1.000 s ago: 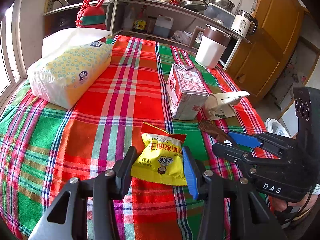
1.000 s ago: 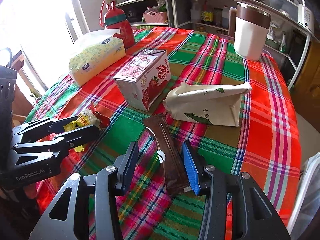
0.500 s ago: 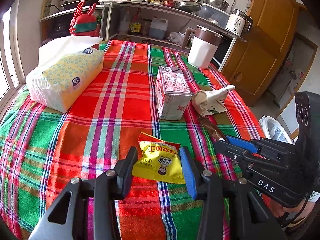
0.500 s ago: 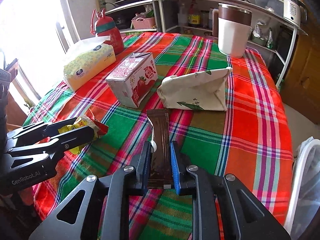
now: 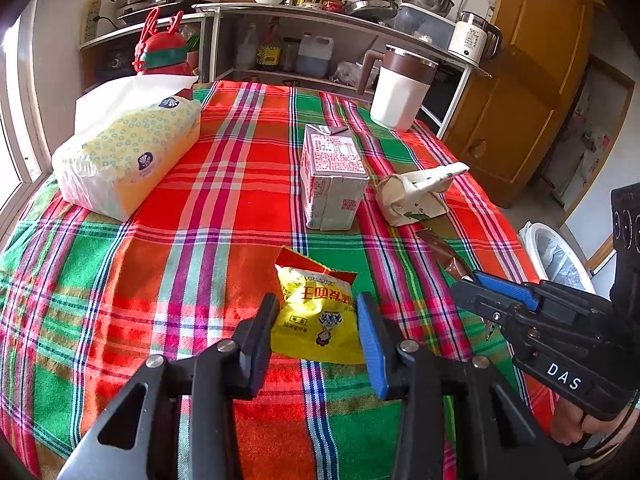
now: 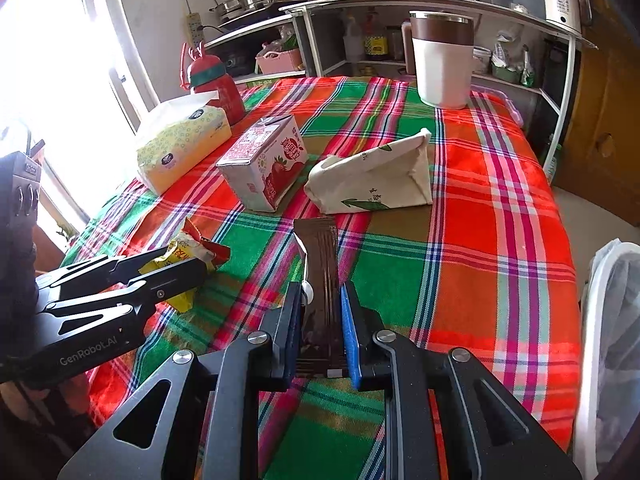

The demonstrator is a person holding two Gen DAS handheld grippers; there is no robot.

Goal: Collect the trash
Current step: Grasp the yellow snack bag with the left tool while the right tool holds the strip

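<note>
Right gripper is clamped on the near end of a brown wrapper, whose far end points toward the milk carton. Left gripper is closing its jaws around a yellow snack packet; whether the pads touch the packet yet is unclear. That packet lies on the plaid tablecloth, nearer the camera than the carton. Right of the carton lies a folded paper bag; left of it, a tissue pack. A white bin stands off the table's right edge.
</note>
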